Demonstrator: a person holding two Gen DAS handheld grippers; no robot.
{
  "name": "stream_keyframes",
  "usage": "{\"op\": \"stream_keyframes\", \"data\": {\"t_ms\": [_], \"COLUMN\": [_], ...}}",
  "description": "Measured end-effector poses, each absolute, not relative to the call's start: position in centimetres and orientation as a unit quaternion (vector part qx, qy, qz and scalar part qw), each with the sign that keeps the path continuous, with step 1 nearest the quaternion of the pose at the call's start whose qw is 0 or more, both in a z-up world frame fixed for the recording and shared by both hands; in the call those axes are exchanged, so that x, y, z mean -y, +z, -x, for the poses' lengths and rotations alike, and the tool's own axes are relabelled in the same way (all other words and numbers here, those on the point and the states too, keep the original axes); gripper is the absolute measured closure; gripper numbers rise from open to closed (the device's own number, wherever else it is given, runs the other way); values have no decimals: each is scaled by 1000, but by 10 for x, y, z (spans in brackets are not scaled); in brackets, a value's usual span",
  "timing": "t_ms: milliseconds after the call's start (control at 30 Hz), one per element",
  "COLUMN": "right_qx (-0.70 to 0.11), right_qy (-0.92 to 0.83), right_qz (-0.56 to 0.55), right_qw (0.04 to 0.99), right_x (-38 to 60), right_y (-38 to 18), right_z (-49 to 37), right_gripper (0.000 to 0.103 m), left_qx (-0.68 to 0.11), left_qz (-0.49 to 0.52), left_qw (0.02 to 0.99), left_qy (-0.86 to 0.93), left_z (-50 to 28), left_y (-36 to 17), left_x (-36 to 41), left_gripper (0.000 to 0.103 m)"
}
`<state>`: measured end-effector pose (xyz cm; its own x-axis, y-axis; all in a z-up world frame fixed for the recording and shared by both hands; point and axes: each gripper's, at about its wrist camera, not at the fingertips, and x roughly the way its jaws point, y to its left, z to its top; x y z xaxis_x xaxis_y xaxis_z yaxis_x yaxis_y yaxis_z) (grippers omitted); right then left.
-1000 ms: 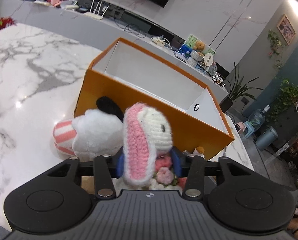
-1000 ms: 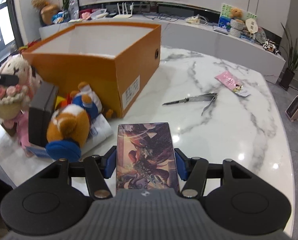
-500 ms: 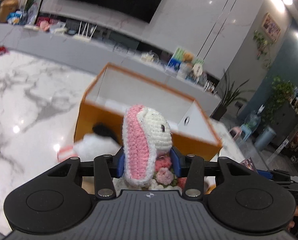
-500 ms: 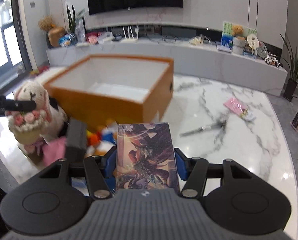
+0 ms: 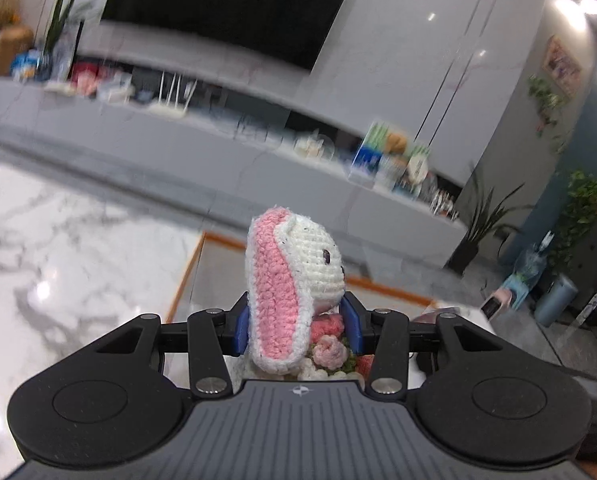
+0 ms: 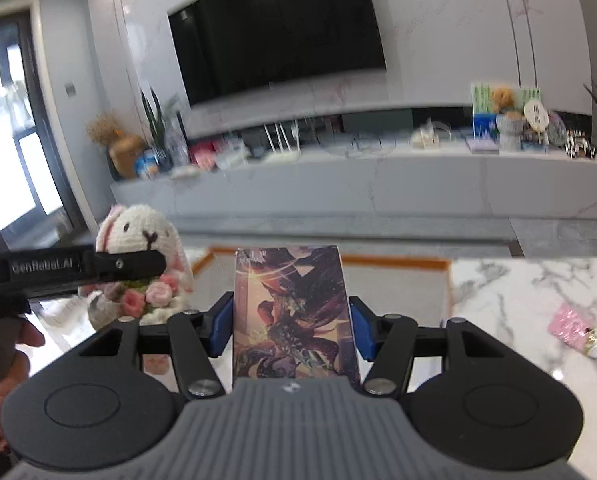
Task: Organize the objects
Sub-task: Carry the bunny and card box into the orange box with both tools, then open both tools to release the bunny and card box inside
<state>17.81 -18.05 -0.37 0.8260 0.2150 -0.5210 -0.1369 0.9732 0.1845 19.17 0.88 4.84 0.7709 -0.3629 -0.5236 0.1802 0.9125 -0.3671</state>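
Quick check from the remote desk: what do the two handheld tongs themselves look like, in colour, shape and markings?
Both match. The left tongs and right tongs have matte black linkage arms with silver pivot screws, blue pads, two round black lobes and a ribbed grey body with a small emblem. Seen side-on from the right wrist camera, the left one carries pale lettering, roughly "GenRobot.AI". No cables or sleeves show.

Orange box sits open-topped straight ahead of both grippers, nothing showing above its rim, so the opening is clear from above. Left gripper with the crochet bunny hangs just left of the right gripper and its card box; tight side by side. Marble table right of the box is bare to the pink packet near the right edge. Left table half is free.
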Motion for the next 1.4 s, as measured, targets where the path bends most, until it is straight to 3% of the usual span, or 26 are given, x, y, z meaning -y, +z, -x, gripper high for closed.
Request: {"op": "stream_keyframes", "data": {"t_ms": [233, 500, 700, 1167, 1333, 1400], "right_qx": [-384, -476, -553, -633, -607, -598], "right_qy": [86, 127, 154, 160, 146, 142], "right_qz": [-12, 92, 96, 168, 169, 171], "right_qw": [919, 865, 813, 739, 762, 770], "right_x": [155, 148, 160, 142, 143, 144], "right_y": [-48, -59, -78, -98, -89, -86], "right_z": [-226, -263, -284, -301, -297, -293], "right_gripper": [42, 42, 42, 43, 24, 24], "left_qx": [-392, -499, -498, -521, -515, -504], "left_qz": [112, 44, 12, 8, 35, 45], "left_qw": [904, 860, 862, 849, 851, 857], "left_qy": [-131, -102, -94, -87, -97, -102], "left_z": [-222, -241, -237, -245, -245, -243], "left_y": [12, -26, -24, -27, -22, -16], "left_x": [5, 36, 46, 41, 32, 29], "left_gripper": [51, 49, 47, 45, 36, 31]}}
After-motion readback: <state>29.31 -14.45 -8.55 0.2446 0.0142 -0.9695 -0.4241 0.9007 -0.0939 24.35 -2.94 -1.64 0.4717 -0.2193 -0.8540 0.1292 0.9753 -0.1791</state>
